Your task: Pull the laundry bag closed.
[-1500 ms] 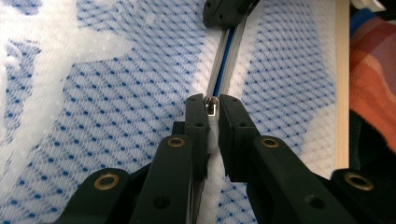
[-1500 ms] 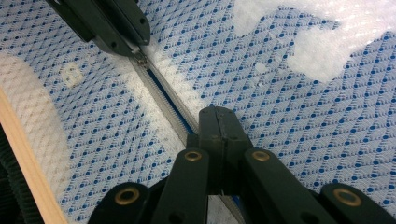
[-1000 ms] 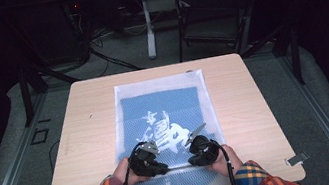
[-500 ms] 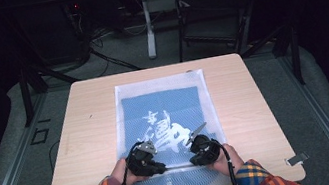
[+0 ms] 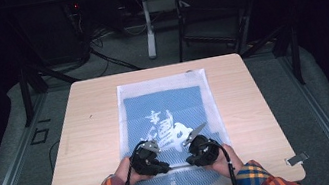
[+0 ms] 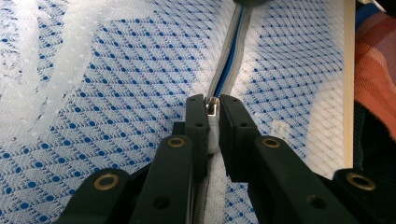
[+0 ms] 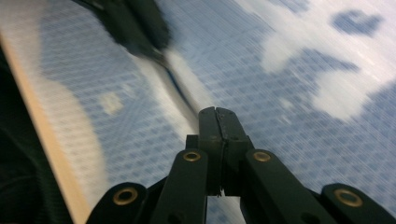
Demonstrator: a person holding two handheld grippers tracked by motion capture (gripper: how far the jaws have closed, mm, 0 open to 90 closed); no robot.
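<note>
A white mesh bag (image 5: 164, 102) lies flat on the wooden table (image 5: 93, 135), with a blue printed cloth inside it. Its grey zipper (image 6: 231, 70) runs across the end nearest the person. My left gripper (image 6: 212, 105) is shut on the small white zipper pull (image 6: 212, 133). In the high view that left gripper (image 5: 166, 169) sits at the bag's near end, facing my right gripper (image 5: 190, 161). My right gripper (image 7: 217, 112) has its jaws pressed together on the zipper seam (image 7: 180, 77), a short way from the blurred left gripper (image 7: 135, 23).
The table's near edge (image 6: 348, 84) runs close behind the zipper, beside an orange plaid sleeve (image 6: 373, 70). Bare wood lies left and right of the bag. A dark chair (image 5: 210, 14) and a table leg (image 5: 148, 29) stand on the floor beyond the far edge.
</note>
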